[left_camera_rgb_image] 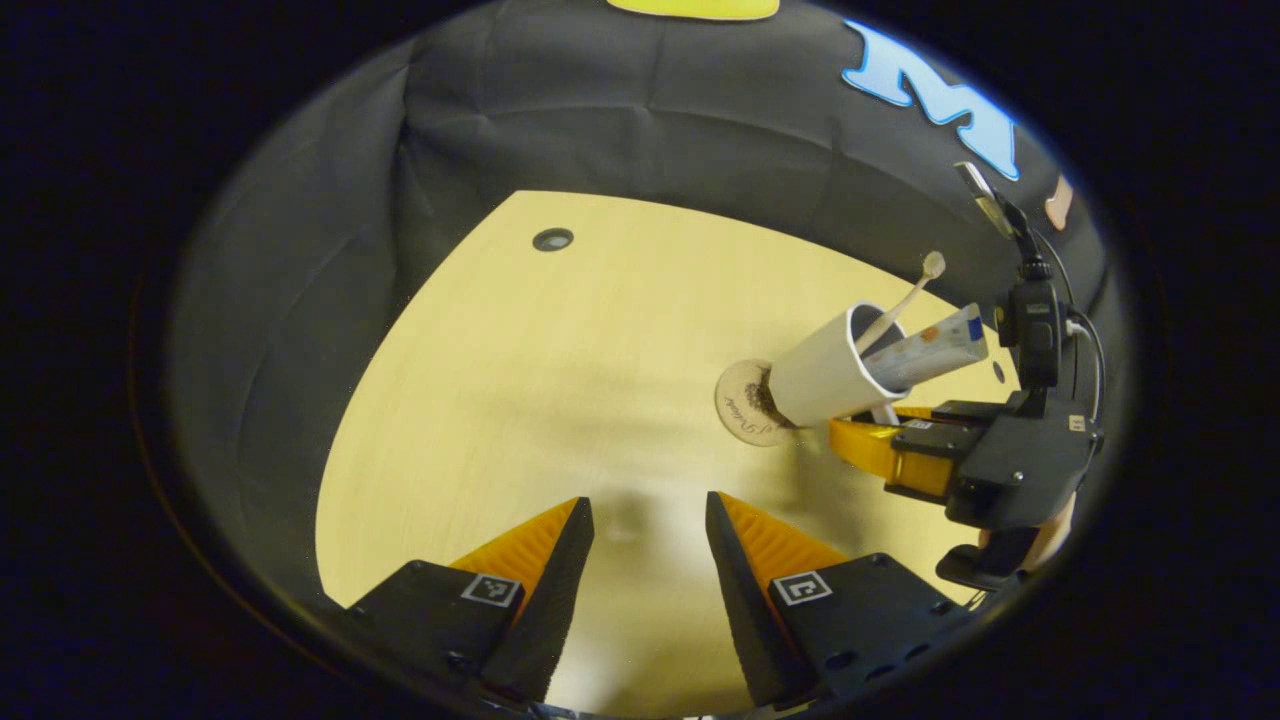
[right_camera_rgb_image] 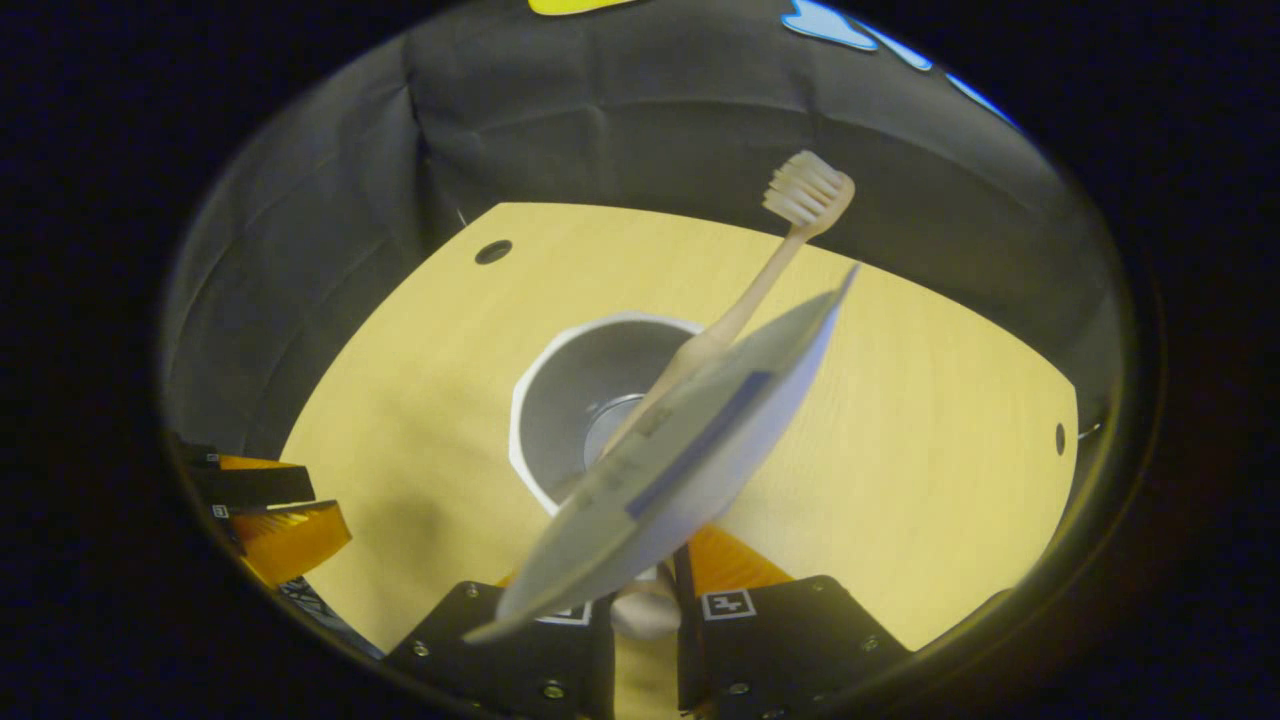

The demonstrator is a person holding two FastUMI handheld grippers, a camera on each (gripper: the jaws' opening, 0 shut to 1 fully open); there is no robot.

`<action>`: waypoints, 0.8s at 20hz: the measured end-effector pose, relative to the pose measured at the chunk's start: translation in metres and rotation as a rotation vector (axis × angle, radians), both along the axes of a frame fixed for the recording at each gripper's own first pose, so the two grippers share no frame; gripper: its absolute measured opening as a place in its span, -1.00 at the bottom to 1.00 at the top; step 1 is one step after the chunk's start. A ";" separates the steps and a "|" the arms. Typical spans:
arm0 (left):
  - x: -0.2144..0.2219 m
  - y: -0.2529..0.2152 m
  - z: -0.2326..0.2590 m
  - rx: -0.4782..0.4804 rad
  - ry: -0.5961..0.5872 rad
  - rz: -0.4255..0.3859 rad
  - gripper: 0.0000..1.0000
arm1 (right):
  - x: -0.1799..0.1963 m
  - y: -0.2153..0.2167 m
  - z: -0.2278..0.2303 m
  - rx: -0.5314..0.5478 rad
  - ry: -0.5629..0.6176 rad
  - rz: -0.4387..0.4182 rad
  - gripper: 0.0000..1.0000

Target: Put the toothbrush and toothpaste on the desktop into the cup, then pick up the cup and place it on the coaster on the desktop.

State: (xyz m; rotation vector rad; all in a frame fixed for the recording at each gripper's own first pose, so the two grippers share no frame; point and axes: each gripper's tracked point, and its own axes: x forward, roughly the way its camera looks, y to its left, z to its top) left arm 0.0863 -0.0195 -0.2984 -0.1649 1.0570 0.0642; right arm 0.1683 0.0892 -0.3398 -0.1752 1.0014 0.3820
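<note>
White plastic cup, light, rigid, top-heavy with toothbrush and toothpaste; rim pinched by right tongs; left tongs wide, unladen.

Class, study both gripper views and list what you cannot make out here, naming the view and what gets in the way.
1. Left gripper view: whether the cup sits flat on the coaster; the cup's base covers the contact.
2. Left gripper view: the right claw tips' hold on the cup; the cup hides them.
3. Right gripper view: the right claw's gap; the toothpaste covers it.
4. Right gripper view: the toothbrush handle's lower end, behind the toothpaste.
</note>
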 end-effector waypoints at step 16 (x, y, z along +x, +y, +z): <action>-0.017 -0.006 0.022 -0.017 -0.004 0.043 0.53 | 0.003 0.027 -0.002 -0.004 0.009 0.020 -0.39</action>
